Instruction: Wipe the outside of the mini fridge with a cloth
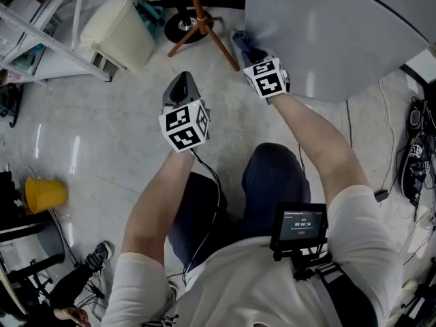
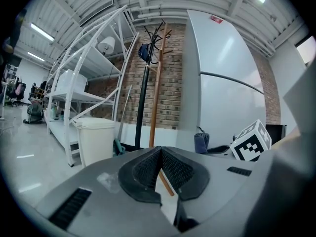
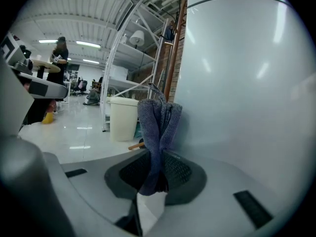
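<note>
Blue-grey cloth (image 3: 158,117) stands bunched between the jaws of the right gripper (image 3: 154,158), which are clamped on its lower end. Its upper folds lie against or just beside the white side of the fridge (image 3: 247,83), at the far right; I cannot confirm contact. The left gripper (image 2: 160,151) has its jaws pressed together with nothing between them, and is held apart from the fridge, to the left.

I judge the wiping step to be in hand, on the fridge's side. The next move calls for pressing the cloth flat to that side and sweeping along it, without the jaws scraping the surface.

Only the head view shows the gap between the two grippers. Only the left gripper view shows a seam across the fridge, a brick wall (image 2: 170,83) behind it, and a bin (image 2: 96,139) at the left.
</note>
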